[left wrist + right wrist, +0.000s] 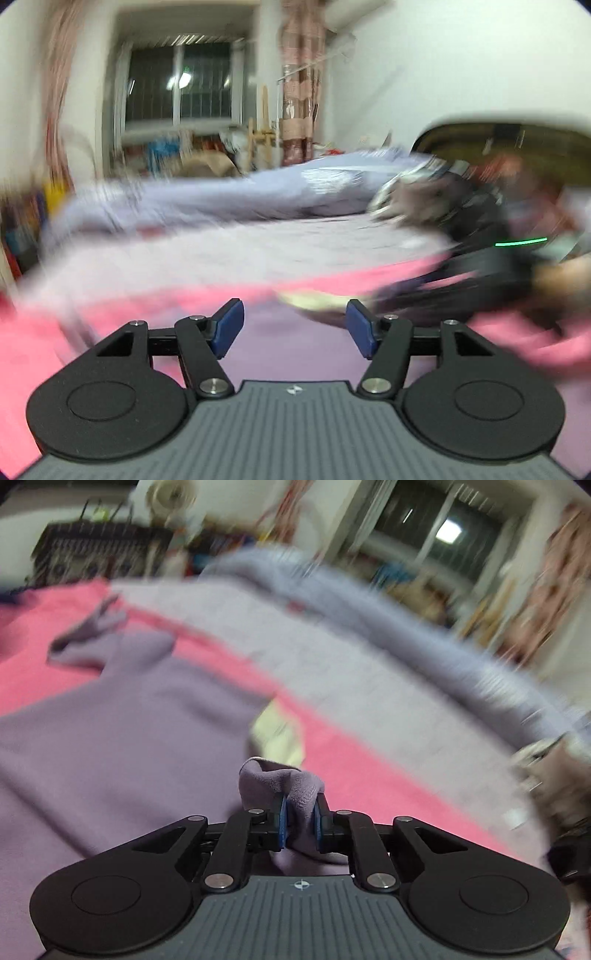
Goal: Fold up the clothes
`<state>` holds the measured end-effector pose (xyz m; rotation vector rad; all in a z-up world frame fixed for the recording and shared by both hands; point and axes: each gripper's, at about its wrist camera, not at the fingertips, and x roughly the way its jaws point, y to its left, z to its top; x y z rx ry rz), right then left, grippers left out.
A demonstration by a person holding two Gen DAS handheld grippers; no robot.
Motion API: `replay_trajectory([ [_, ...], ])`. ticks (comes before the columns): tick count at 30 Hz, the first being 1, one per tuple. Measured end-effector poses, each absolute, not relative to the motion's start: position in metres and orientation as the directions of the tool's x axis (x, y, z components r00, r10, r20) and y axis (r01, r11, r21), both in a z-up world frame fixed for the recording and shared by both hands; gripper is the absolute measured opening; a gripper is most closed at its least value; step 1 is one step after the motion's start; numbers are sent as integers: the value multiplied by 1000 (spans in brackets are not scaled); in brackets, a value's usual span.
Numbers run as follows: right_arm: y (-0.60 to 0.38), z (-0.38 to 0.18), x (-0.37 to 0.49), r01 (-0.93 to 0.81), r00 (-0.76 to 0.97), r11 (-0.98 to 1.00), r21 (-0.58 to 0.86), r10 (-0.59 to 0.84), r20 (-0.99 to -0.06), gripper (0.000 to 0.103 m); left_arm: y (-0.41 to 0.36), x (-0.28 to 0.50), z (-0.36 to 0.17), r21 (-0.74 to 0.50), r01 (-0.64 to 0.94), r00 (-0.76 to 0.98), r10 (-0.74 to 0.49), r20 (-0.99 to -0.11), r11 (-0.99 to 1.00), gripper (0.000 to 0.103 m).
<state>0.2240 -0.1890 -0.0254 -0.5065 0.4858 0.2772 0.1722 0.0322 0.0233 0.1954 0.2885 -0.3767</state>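
Purple garment (pixel 122 716) lies flat on pink bed sheet (pixel 40 627). Right claw (pixel 299 821) clamped on bunched garment edge. Left claw (pixel 293 328) open, empty, above garment. Risk: thin pinch slips under pull; fold goes uneven with one side unheld.

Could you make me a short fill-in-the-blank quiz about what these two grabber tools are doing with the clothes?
1. The right gripper is shut on a fold of the ____ garment.
2. The left gripper stands ____, with nothing between its pads.
3. The garment lies on a ____ sheet.

Missing words: purple; open; pink
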Motion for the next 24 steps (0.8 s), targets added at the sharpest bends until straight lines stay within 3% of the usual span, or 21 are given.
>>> replay_trajectory([
  [2,-195,-24,206,-401,858,806,-435,165,-486,15,29,226,26,282,395,891,-291,-348,874,63],
  [6,-207,-40,178,-602,741,668,-437,264,-618,14,9,317,16,349,504,819,-308,-484,790,64],
  [10,-216,-57,179,-687,661,592,-421,269,-701,14,-29,369,-22,415,585,751,-272,-602,697,65],
  [12,-228,-43,186,-685,662,612,-395,295,-689,30,-44,379,-49,436,635,707,-253,-661,638,66],
  [13,-235,-36,194,-671,672,636,-381,305,-675,43,-46,381,-56,435,634,712,-263,-651,640,66],
  [16,-257,-12,213,-615,704,731,-296,342,-622,55,-50,392,-72,372,619,708,-286,-646,692,67],
  [17,-260,-10,225,-602,700,757,-255,346,-625,61,-46,398,-73,307,607,693,-300,-656,733,64],
  [18,-264,-10,239,-604,676,770,-206,358,-645,61,-44,399,-73,260,617,673,-326,-664,743,51],
  [19,-266,-12,252,-616,638,772,-153,375,-673,62,-41,399,-73,213,625,653,-353,-670,751,25],
  [20,-266,-16,262,-628,601,770,-113,387,-700,62,-39,399,-73,174,632,635,-377,-674,755,13],
  [22,-260,-27,277,-634,551,771,-61,394,-735,62,-47,384,-75,260,629,671,-343,-658,733,3],
  [24,-250,-34,297,-596,543,802,-24,381,-748,46,-53,370,-74,332,615,705,-311,-637,715,2],
])
